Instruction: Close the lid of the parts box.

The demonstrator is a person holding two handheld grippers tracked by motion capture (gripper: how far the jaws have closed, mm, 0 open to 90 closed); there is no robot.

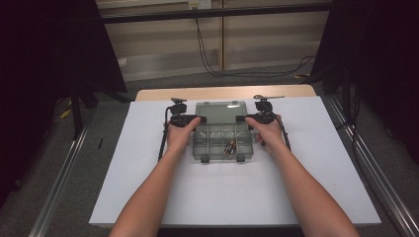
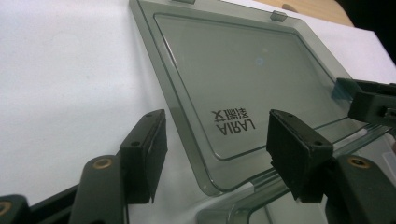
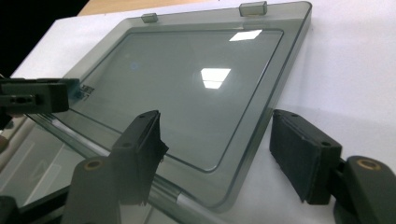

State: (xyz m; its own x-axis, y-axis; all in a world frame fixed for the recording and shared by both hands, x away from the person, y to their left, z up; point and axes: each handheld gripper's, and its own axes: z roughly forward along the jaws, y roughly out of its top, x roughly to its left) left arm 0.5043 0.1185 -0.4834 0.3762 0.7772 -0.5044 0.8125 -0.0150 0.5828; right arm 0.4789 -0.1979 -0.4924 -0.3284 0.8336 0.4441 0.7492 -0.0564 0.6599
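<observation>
A smoky clear compartment box lies on the white sheet with its lid swung back flat behind it. Two batteries rest in a front compartment. My left gripper is at the box's left side by the hinge, and my right gripper is at its right side. In the left gripper view the left gripper stands open astride the lid corner, pads apart from it. In the right gripper view the right gripper is open too, straddling the opposite corner of the lid.
The white sheet covers a wooden table, with wide bare room in front of the box and to both sides. Dark curtains and metal rails flank the table. Cables hang on the back wall.
</observation>
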